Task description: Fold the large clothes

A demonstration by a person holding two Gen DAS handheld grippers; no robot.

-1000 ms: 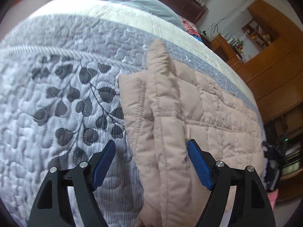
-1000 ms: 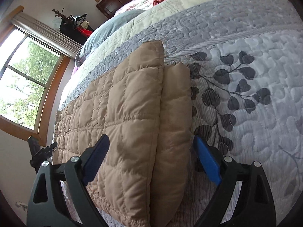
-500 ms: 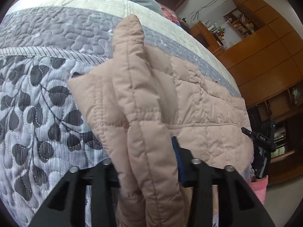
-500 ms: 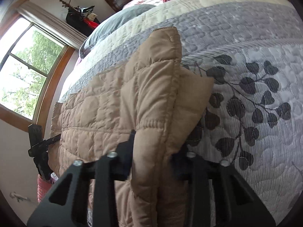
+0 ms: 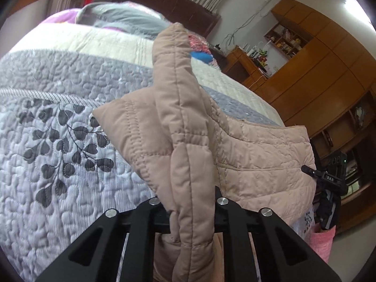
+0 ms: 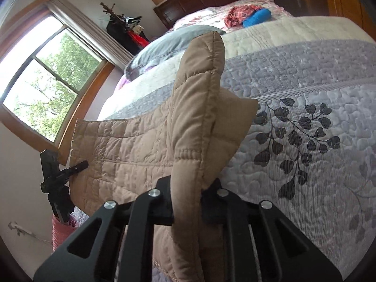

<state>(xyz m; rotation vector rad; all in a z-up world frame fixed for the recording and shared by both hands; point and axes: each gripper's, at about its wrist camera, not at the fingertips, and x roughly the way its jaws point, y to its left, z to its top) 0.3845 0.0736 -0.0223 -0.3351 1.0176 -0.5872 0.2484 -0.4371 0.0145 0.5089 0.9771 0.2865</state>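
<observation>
Two grippers, both clamped on the tan quilted jacket (image 5: 246,155): left gripper (image 5: 191,213) with jaws just closed nearly all the way onto a thick folded ridge of fabric, right gripper (image 6: 188,208) likewise pinched on the matching ridge at the other side. Jacket lifted at the gripped edge, ridges standing up past the jaws, far portion draped toward the grey leaf-print quilt (image 6: 317,155) on the bed. Other gripper seen in each wrist view at the jacket's far edge; grey pillow (image 5: 127,21) and wooden cabinets (image 5: 329,65) behind.
</observation>
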